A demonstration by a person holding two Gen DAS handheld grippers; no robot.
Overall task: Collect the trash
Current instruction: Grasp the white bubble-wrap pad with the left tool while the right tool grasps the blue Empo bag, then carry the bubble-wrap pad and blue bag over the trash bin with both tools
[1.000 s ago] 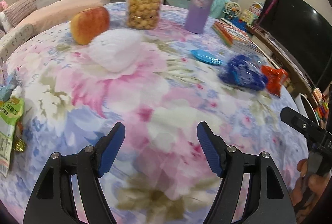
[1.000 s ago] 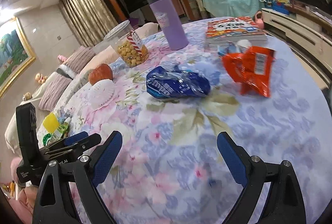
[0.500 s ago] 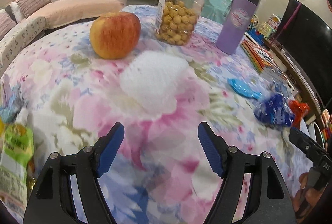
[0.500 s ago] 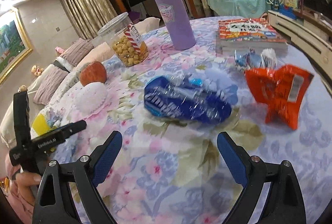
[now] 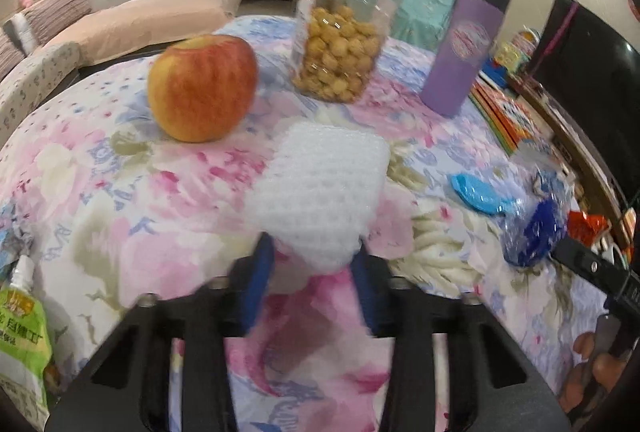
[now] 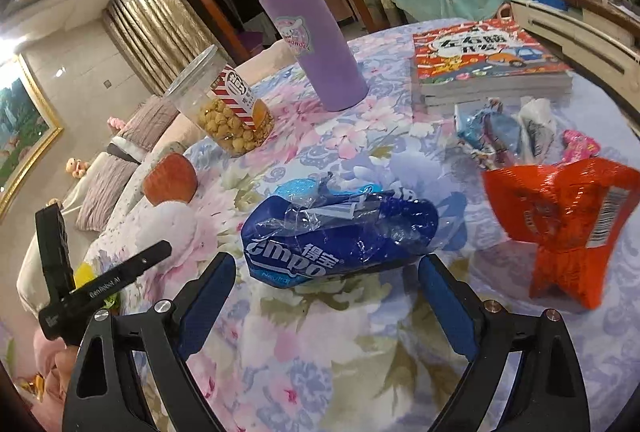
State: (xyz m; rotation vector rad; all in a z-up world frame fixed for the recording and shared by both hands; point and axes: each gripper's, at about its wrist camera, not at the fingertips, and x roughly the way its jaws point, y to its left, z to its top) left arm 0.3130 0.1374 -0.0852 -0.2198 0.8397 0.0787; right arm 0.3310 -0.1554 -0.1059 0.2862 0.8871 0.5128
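Note:
A white foam fruit net [image 5: 320, 188] lies on the floral tablecloth. My left gripper [image 5: 314, 264] has its jaws narrowed around the net's near end, the blue pads touching it. A blue Tempo tissue wrapper [image 6: 340, 236] lies just beyond my right gripper [image 6: 326, 272], which is open and empty with the wrapper's near edge between its fingertips. An orange snack bag [image 6: 568, 216] stands to the right. A small blue wrapper [image 5: 478, 194] and a green pouch [image 5: 22, 348] also lie on the table.
An apple [image 5: 202, 86], a clear jar of snack balls [image 5: 344, 32], a purple tumbler [image 5: 464, 48] and a stack of books [image 6: 488, 60] stand toward the back. More small wrappers [image 6: 500, 132] lie by the books. A sofa with cushions [image 5: 132, 20] is behind.
My left gripper moved forward to the foam net and its jaws closed in around the net's end. My right gripper moved closer to the blue tissue wrapper and stayed open.

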